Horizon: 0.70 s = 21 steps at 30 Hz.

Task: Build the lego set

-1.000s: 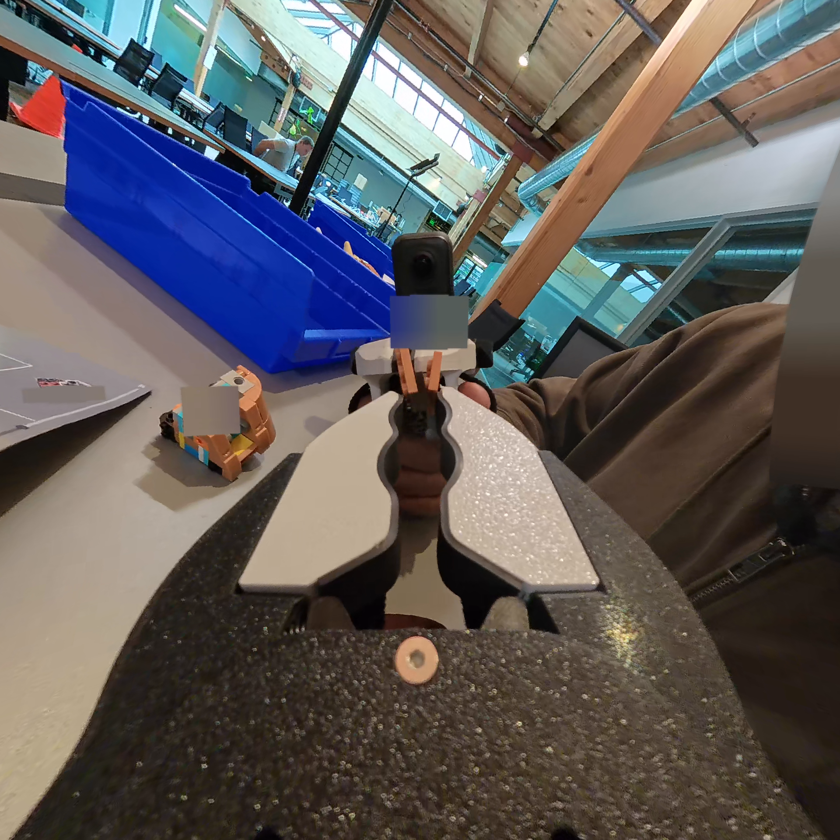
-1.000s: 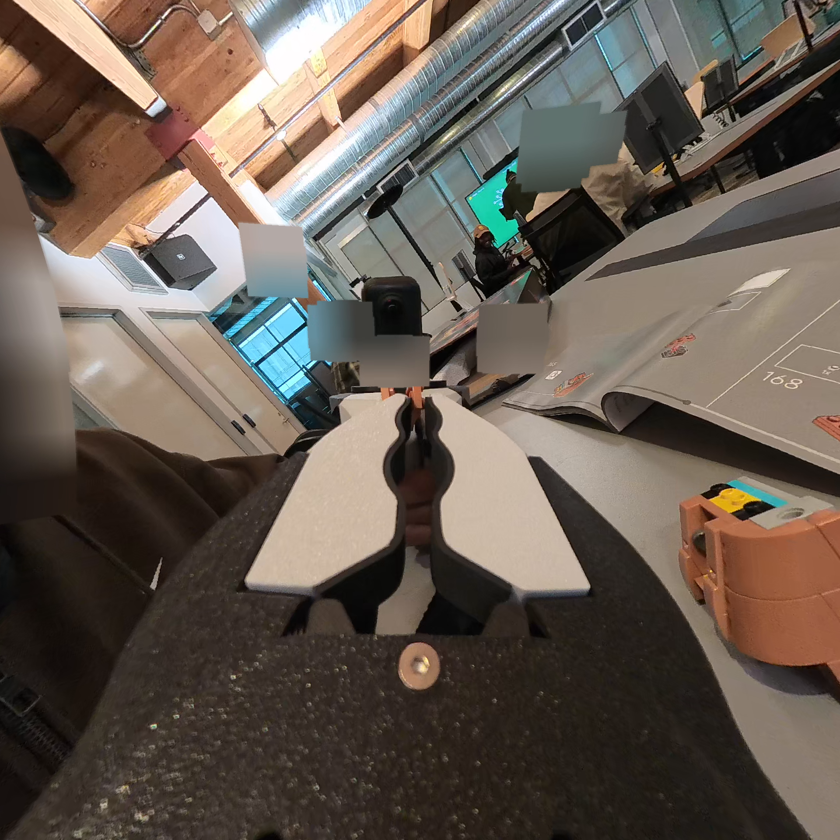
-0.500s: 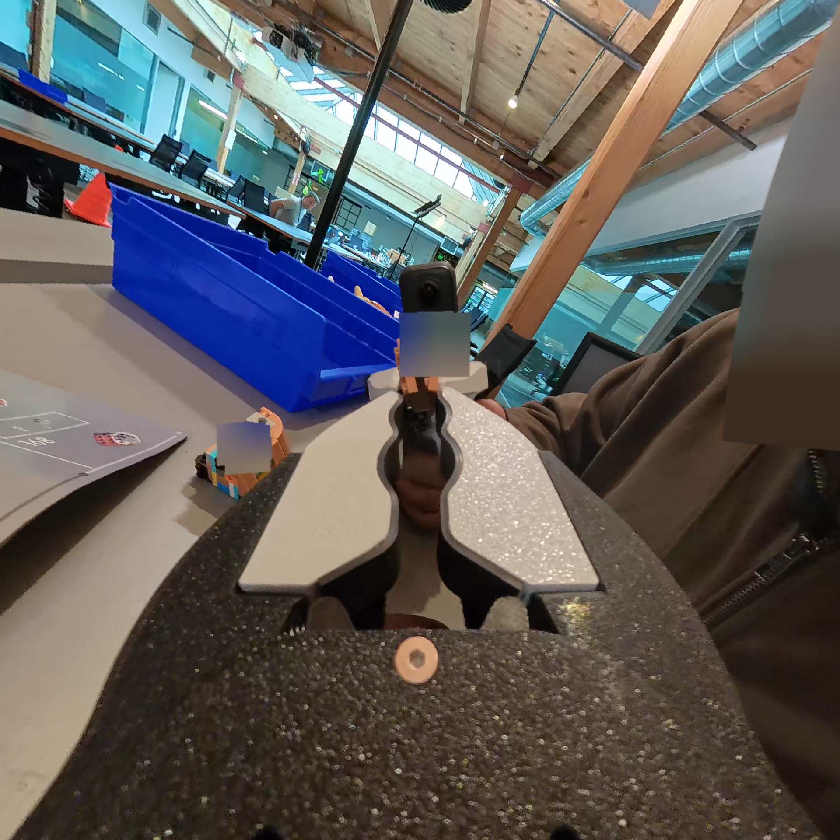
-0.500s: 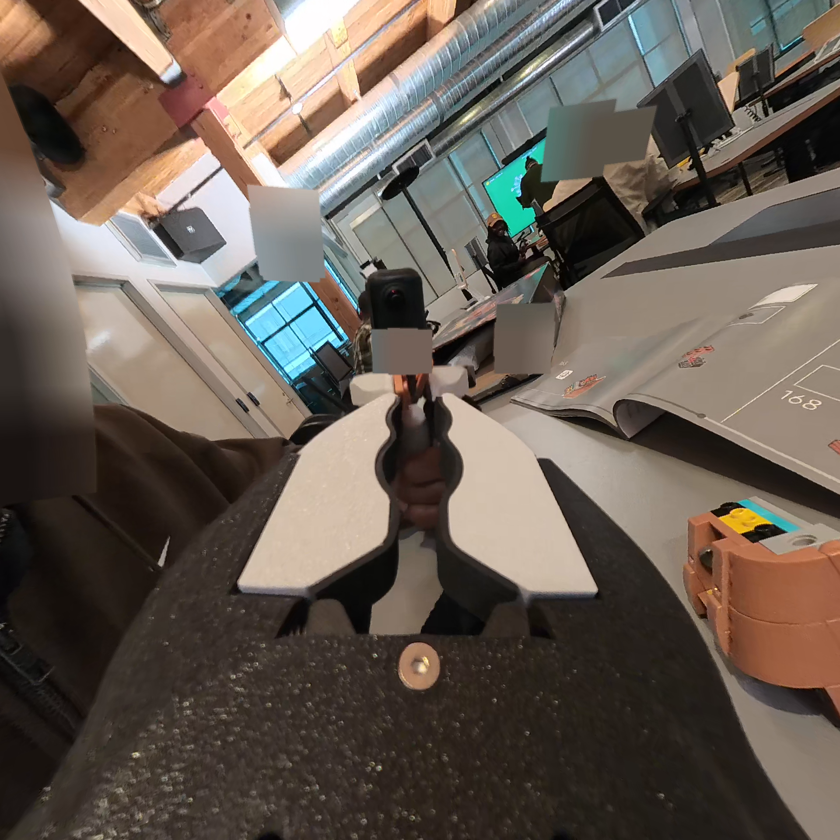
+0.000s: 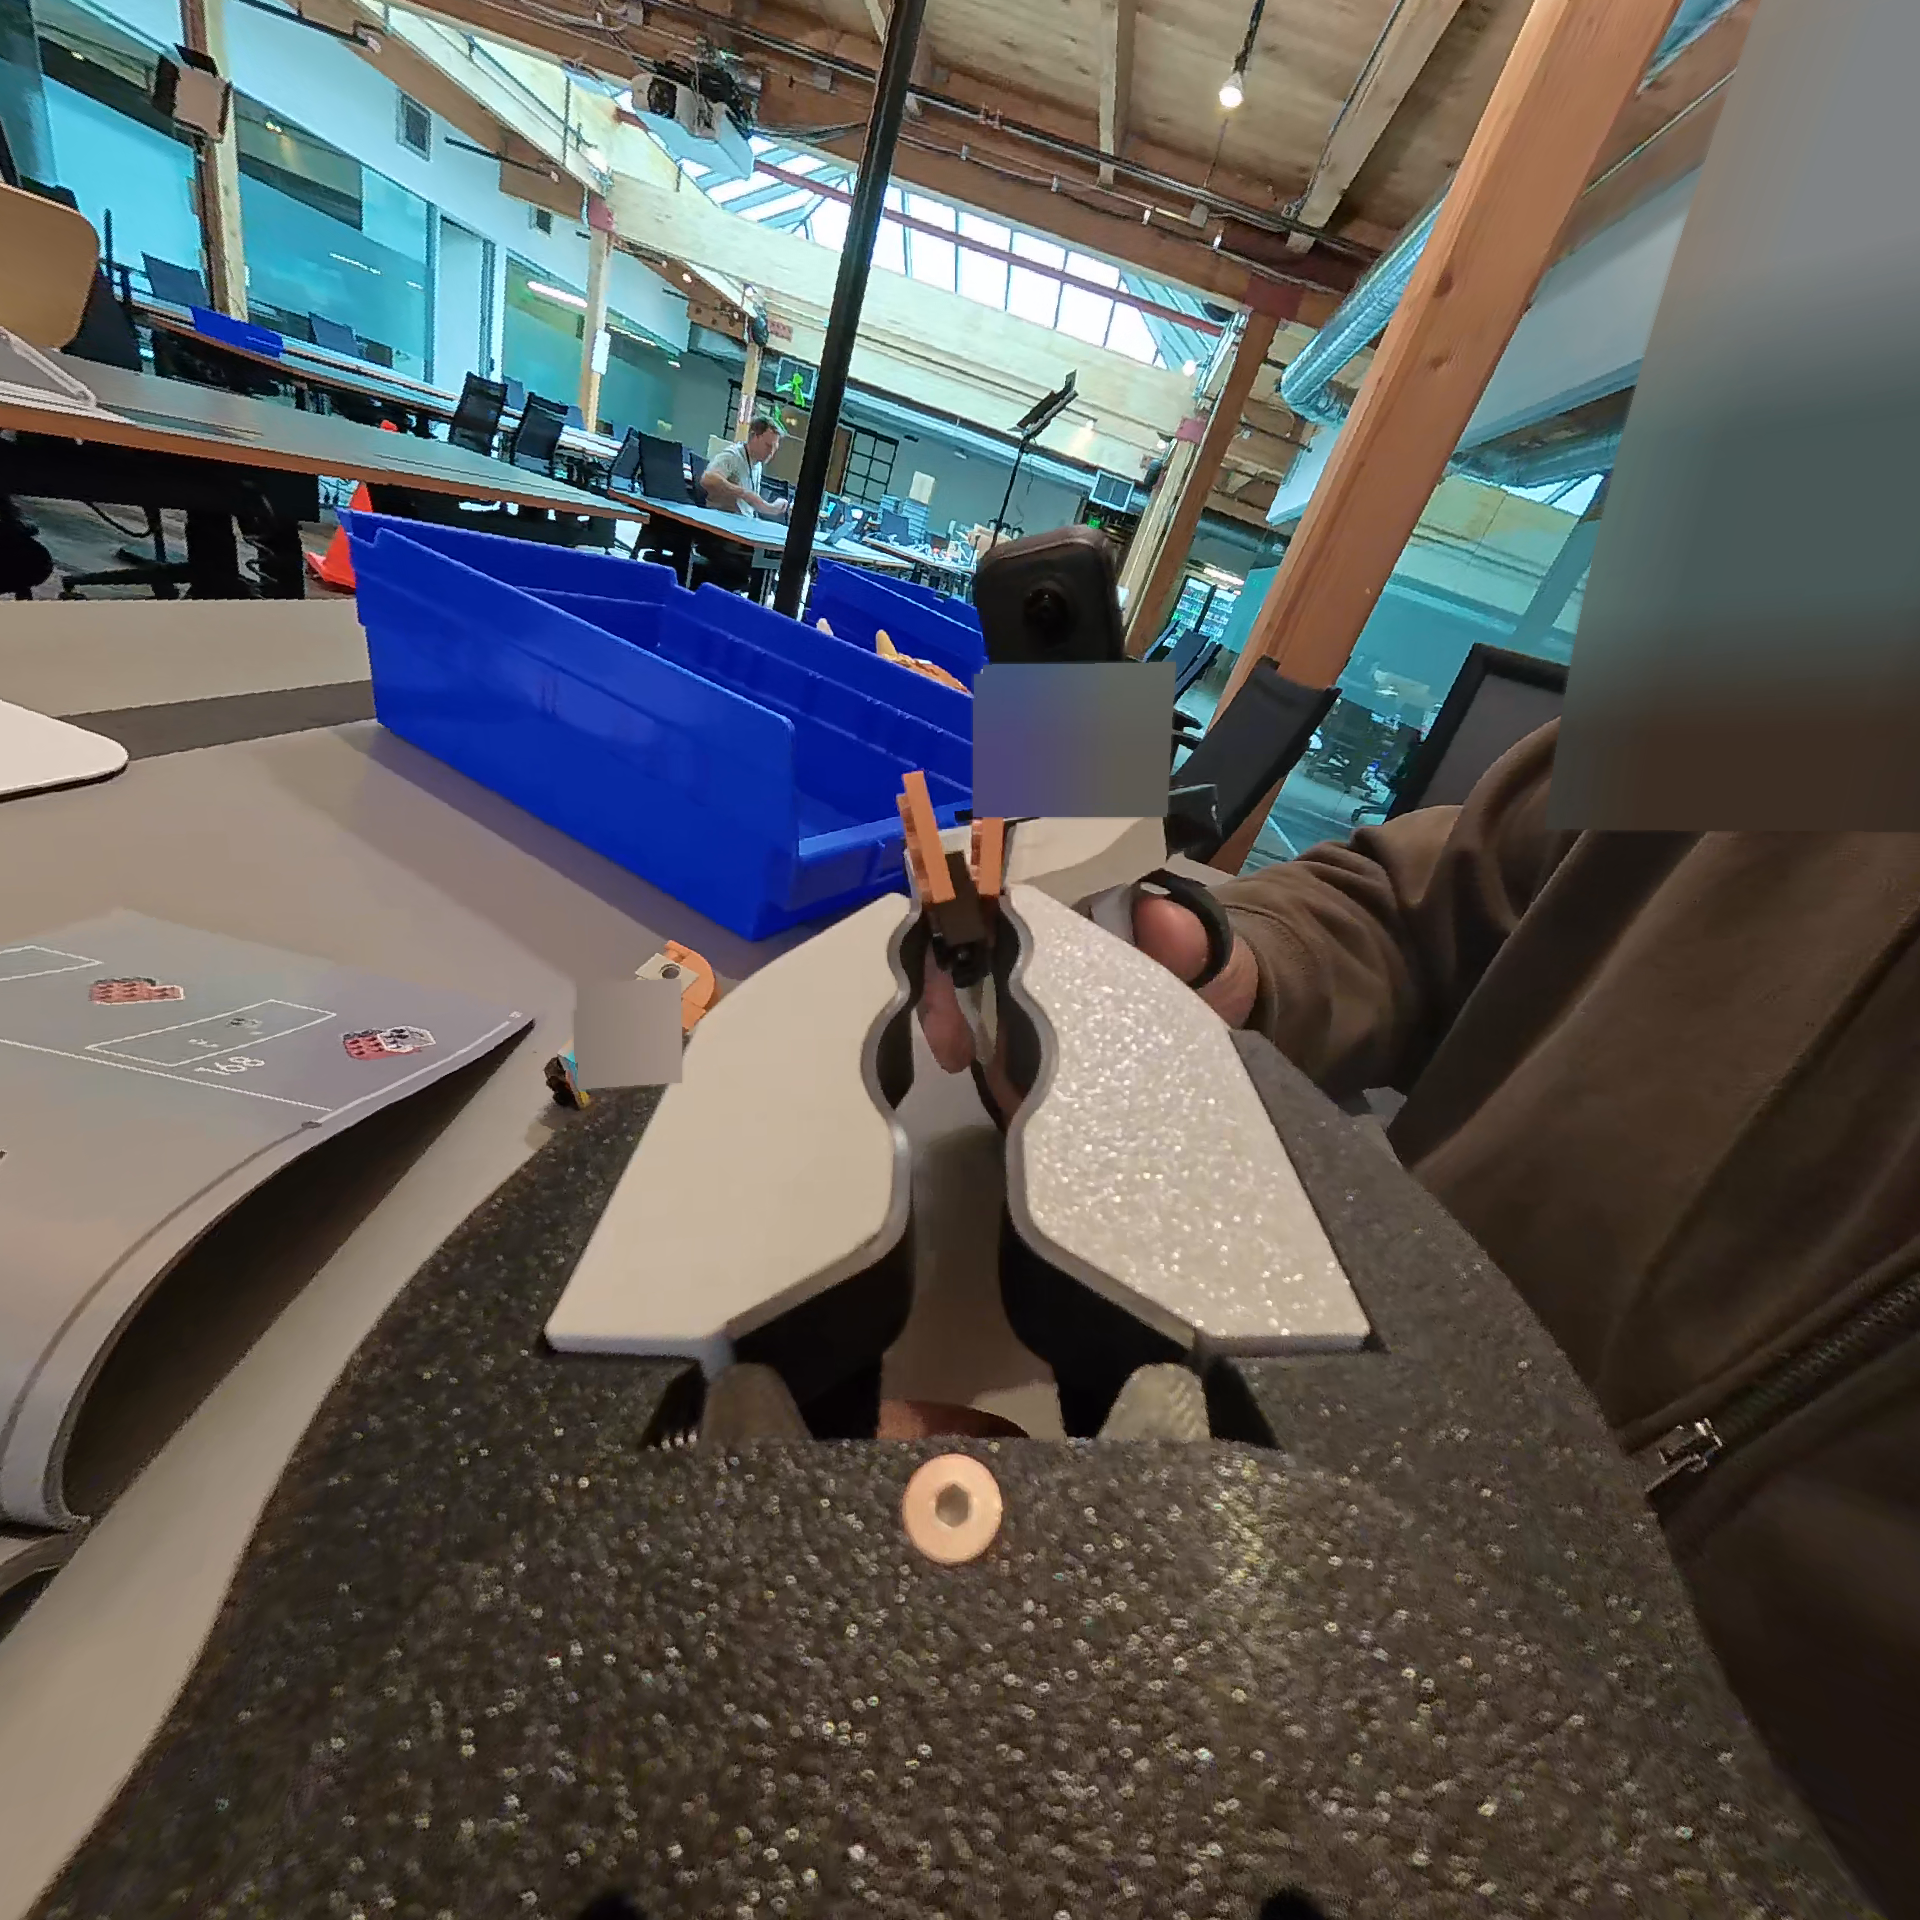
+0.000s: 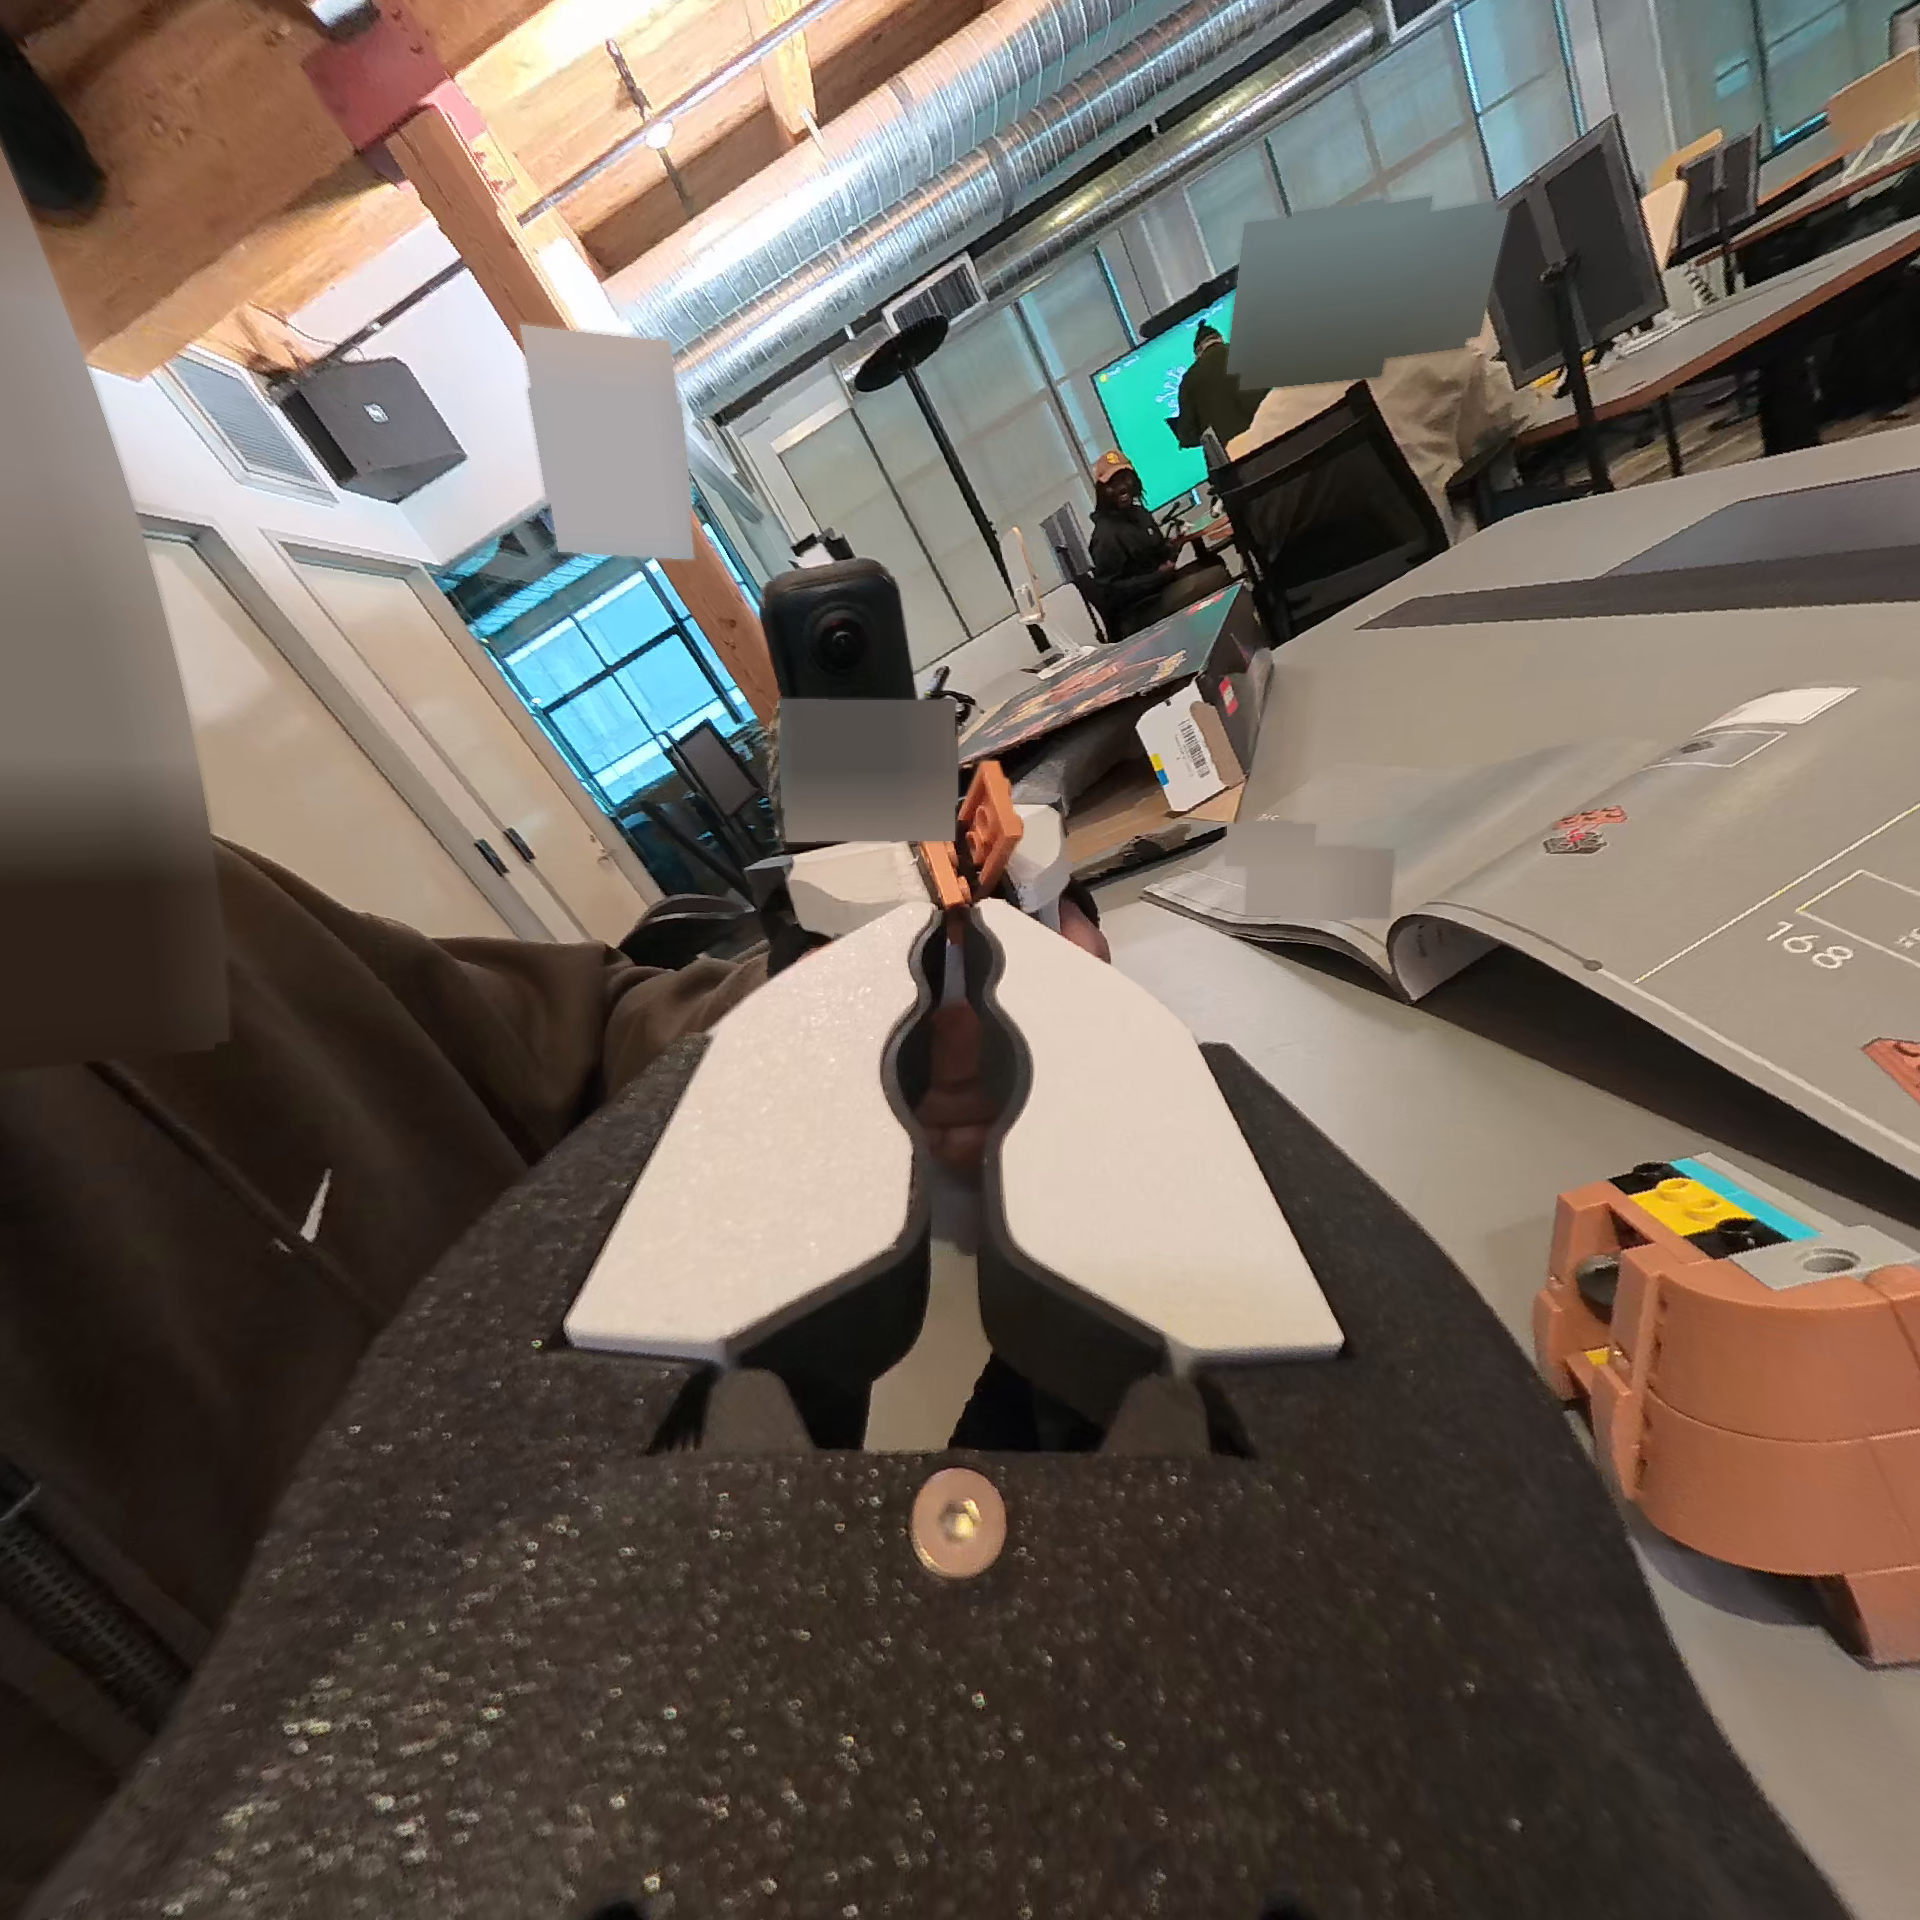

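My left gripper and my right gripper point at each other, tip to tip, above the grey table. Both are shut on a small lego sub-assembly: orange-brown plates on a dark brown piece. The plates also show in the right wrist view. The larger orange-brown lego build, with yellow, black and teal bricks on top, lies on the table to the right of my right gripper. In the left wrist view the build is half hidden behind my left finger.
Blue bins stand at the back of the table. An open instruction booklet lies at the left; it also shows in the right wrist view. A lego box lies farther back. The person's brown sleeve is on the right. Less than 4 cm separates the two grippers' tips.
Both grippers stayed shut and tip to tip. The left view swung left, bringing the booklet and bins more into view. The orange plates between the tips now stand tilted and higher.
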{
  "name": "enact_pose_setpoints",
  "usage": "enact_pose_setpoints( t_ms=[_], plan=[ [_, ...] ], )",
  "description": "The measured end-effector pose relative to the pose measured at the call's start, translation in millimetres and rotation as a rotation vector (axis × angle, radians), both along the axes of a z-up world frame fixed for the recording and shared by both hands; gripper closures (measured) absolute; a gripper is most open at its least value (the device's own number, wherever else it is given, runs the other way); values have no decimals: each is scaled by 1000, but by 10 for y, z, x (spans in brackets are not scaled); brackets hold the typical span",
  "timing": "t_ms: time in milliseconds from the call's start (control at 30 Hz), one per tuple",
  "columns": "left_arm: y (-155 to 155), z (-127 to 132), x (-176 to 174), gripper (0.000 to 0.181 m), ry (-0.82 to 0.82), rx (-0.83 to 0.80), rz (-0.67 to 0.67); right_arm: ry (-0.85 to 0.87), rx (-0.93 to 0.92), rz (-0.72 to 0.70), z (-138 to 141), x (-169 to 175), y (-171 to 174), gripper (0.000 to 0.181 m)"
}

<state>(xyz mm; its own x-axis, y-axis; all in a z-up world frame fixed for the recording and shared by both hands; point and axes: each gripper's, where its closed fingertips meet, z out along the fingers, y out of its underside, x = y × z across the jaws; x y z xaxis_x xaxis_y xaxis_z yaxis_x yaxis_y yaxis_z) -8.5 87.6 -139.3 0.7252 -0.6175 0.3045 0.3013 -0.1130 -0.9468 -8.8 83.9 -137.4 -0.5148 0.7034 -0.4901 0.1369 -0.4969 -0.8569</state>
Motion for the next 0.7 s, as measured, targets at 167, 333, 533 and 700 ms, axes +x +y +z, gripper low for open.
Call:
enact_pose_setpoints(
  t_ms=[167, 333, 533, 700],
  plan=[
    [-17, 9, 18, 168, 0, 13, -20, 9, -32, 19, 26, 15, -2, 178],
    [-30, 15, 26, 168, 22, 34, -22, 14, -93, 37, 52, 25, 19, 178],
    [-37, 49, -2, 170, 10, 53, -16, 8, -183, 32, 64, 17, 115, 179],
    [-3, -18, 2, 172, 100, 45, 30, -3, -129, 13, 39, 6, 86, 178]
  ],
)
